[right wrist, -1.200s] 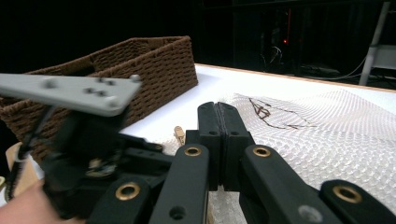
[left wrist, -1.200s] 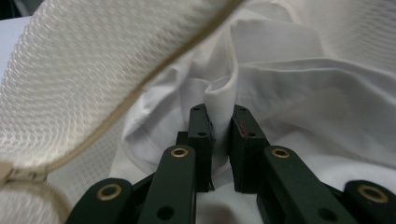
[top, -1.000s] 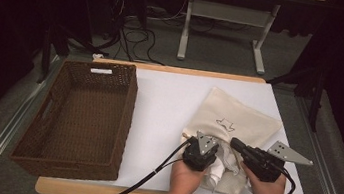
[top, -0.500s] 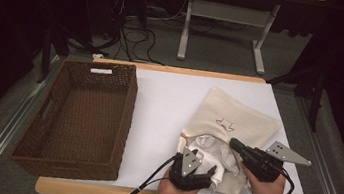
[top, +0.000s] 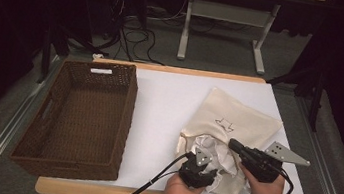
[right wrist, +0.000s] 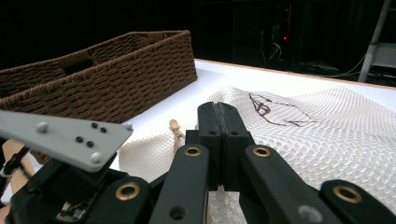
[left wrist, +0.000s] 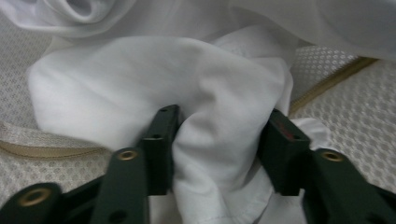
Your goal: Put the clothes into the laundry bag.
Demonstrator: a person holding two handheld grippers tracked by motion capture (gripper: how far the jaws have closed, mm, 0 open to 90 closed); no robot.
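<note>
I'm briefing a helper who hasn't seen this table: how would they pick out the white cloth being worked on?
Start at the white table; a brown wicker basket sits at its left and a cream mesh bag at its right. At the bag's near, open end, white cloth bulges out between the left gripper. It is smooth and plain, unlike the bag's patterned mesh.
</note>
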